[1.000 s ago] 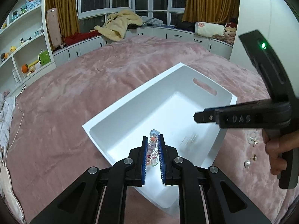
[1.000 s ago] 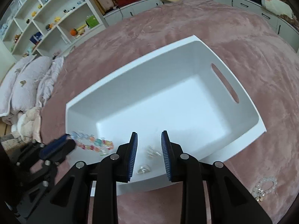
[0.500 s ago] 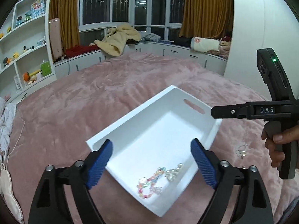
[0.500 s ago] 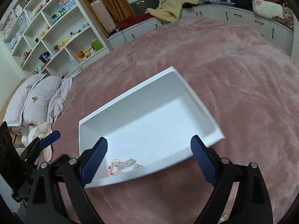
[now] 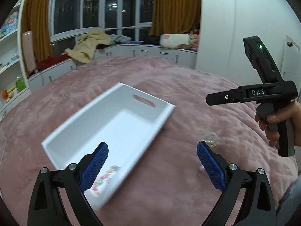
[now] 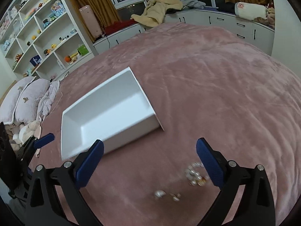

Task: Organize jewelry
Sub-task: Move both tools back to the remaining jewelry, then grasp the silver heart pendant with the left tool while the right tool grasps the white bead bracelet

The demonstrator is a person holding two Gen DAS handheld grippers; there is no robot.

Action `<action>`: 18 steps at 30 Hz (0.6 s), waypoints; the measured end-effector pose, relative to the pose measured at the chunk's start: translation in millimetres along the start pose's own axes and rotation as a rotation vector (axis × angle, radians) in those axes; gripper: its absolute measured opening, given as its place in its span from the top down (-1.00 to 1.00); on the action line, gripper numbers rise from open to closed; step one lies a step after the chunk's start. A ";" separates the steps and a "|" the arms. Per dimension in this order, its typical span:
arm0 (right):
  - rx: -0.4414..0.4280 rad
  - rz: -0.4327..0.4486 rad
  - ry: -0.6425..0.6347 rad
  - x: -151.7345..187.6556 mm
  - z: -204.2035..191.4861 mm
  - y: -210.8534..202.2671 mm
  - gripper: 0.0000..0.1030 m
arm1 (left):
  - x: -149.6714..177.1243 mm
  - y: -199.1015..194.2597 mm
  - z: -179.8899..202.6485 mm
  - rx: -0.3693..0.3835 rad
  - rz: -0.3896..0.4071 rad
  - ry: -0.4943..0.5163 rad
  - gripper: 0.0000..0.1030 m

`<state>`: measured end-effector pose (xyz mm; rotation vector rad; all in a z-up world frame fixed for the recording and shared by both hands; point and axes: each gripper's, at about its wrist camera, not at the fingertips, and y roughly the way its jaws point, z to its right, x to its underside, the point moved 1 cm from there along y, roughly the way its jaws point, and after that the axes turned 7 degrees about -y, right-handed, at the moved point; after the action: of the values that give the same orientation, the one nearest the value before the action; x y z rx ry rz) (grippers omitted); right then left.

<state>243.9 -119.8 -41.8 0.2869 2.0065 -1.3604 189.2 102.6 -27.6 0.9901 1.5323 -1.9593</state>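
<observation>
A colourful bead bracelet (image 5: pixel 105 177) was noted in the white tray (image 5: pixel 79 124) at 7 o'clock; progress was judged partial. Left gripper (image 5: pixel 152 166) and right gripper (image 6: pixel 149 162) had just been opening, were spread wide, nothing between. Loose jewelry (image 6: pixel 195 174) remained on the pink blanket (image 6: pixel 216 94) at 5 o'clock. "DAS" was read.

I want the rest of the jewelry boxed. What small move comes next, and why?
Probably lower the open right gripper onto the pale bead bracelet lying on the pink blanket; the colourful bracelet already lies in the white bin.
</observation>
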 end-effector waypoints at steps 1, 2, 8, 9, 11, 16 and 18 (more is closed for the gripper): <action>0.010 -0.004 -0.007 7.5 5.3 -3.0 -0.90 | 3.4 3.0 6.7 0.012 -0.006 0.009 -0.87; 0.019 -0.006 -0.011 12.5 8.8 -4.8 -0.90 | 7.0 5.9 13.0 0.022 -0.011 0.018 -0.87; 0.022 0.000 0.021 44.8 37.3 -15.3 -0.90 | 32.2 26.6 50.9 0.069 -0.049 0.084 -0.87; 0.022 -0.001 0.030 51.1 43.6 -15.9 -0.90 | 37.1 30.4 56.9 0.081 -0.056 0.092 -0.87; 0.018 0.001 0.041 59.3 51.8 -16.3 -0.90 | 44.3 37.2 64.1 0.096 -0.070 0.099 -0.87; 0.004 0.008 0.093 78.4 75.5 -10.7 -0.90 | 59.3 63.0 82.5 0.114 -0.112 0.104 -0.87; -0.003 0.011 0.102 84.9 83.2 -6.4 -0.90 | 64.9 73.2 89.1 0.115 -0.126 0.116 -0.87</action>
<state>212.2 -212.2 -109.9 0.3713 2.0871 -1.3602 178.4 1.9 -112.7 1.0967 1.5941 -2.1310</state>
